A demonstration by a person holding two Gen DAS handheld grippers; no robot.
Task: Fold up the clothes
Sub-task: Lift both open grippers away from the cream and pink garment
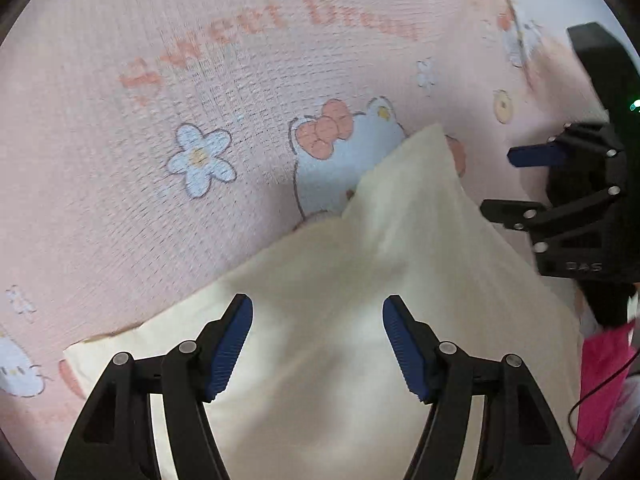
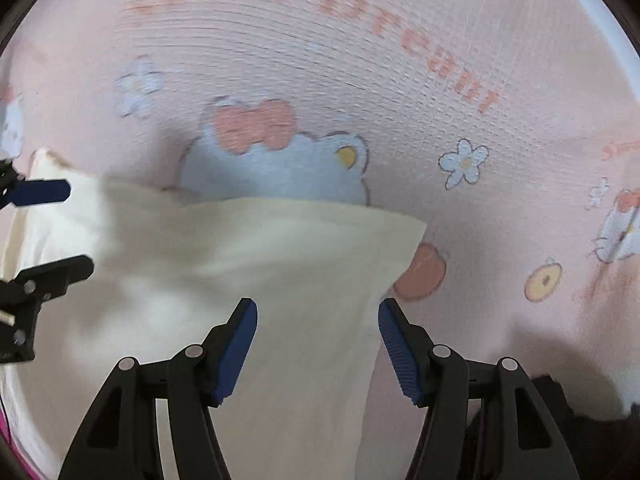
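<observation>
Cream garment lies flat on the pink printed sheet, folded, partly covering the blue cartoon bear printed there — the bear's head and bow show just past the garment's far edge. Left gripper hangs over the garment with its blue pads spread wide, nothing between them, not touching cloth. Right gripper same state: jaws apart, empty, over the garment's right-hand part, with the right edge of the cloth running below its right finger. Each gripper shows in the other's view, both beside the bear and over the garment. The blue flower sits left of the bear in the left view; the "Sweet Dream" lettering lies beyond the bear. Pink cloth shows at the garment's right edge — frames blurred.
</observation>
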